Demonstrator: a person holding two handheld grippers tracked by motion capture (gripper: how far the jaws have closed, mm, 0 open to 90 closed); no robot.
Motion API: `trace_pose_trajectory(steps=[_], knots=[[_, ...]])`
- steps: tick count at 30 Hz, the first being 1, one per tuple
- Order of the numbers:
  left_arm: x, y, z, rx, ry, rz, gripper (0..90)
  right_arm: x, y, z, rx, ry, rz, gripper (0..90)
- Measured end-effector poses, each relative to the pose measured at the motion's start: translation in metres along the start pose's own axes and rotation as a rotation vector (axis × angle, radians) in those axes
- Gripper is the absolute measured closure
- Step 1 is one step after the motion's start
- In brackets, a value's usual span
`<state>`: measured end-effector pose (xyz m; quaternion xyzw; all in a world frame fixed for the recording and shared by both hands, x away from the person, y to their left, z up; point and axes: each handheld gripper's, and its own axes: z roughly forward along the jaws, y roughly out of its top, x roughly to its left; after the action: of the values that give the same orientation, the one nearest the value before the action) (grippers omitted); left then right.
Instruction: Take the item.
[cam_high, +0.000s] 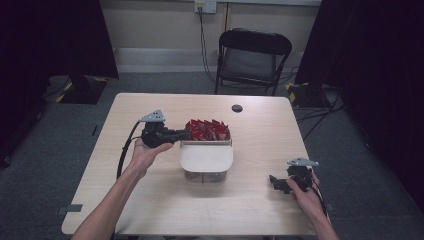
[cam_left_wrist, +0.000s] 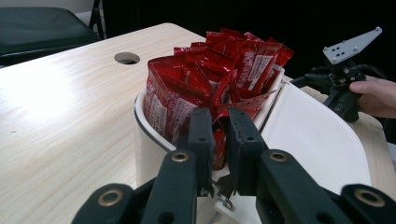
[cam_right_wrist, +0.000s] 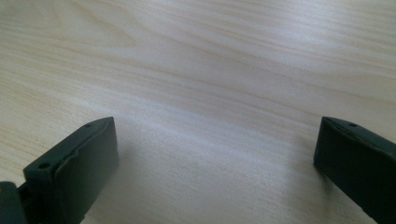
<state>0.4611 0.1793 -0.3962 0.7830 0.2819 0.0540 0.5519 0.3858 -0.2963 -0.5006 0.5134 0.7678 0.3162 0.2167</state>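
A white container stands at the table's middle, its far half packed with upright red packets. My left gripper reaches in from the left at the container's far-left rim. In the left gripper view its jaws stand nearly together, pinching the lower edge of one red packet among the packets above the white rim. My right gripper rests low near the table's front right, well apart from the container. Its jaws are spread wide over bare wood and hold nothing.
The light wooden table has a round cable hole behind the container. A black folding chair stands beyond the far edge. Dark curtains hang on both sides. The right gripper appears past the container in the left gripper view.
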Motion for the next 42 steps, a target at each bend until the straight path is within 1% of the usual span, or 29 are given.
trace_pose_trajectory(steps=[1, 2, 6, 14, 18, 22, 24, 33, 42], knots=[[0.0003, 0.0, -0.0001, 0.0, -0.005, -0.004, 85.1, 0.0, 0.0, 0.0, 0.0, 0.0, 0.001, 0.0], [0.0003, 0.0, -0.0001, 0.0, -0.005, -0.004, 85.8, 0.0, 0.0, 0.0, 0.0, 0.0, 0.001, 0.0], [0.0023, -0.0009, -0.0005, -0.005, -0.009, -0.021, 86.8, 0.0, 0.0, 0.0, 0.0, 0.0, 0.0, 0.0], [0.002, -0.0005, -0.0006, -0.004, -0.005, -0.034, 87.9, 0.0, 0.0, 0.0, 0.0, 0.0, 0.001, 0.0], [0.001, -0.0001, -0.0004, -0.007, -0.004, -0.035, 88.1, 0.0, 0.0, 0.0, 0.0, 0.0, 0.0, 0.0], [-0.0001, 0.0009, -0.0012, -0.002, -0.002, -0.027, 88.1, 0.0, 0.0, 0.0, 0.0, 0.001, 0.0, 0.0], [0.0003, 0.0014, -0.0021, -0.009, 0.001, -0.033, 88.2, 0.0001, 0.0, 0.0, 0.0, 0.001, -0.001, 0.0], [-0.0001, 0.003, -0.0038, -0.014, 0.002, -0.028, 88.3, 0.0003, -0.0002, -0.0002, 0.0, 0.003, -0.001, 0.0], [-0.001, 0.0039, -0.006, -0.023, 0.009, -0.036, 88.4, 0.0003, -0.0002, -0.0003, 0.0, 0.004, -0.002, 0.0]])
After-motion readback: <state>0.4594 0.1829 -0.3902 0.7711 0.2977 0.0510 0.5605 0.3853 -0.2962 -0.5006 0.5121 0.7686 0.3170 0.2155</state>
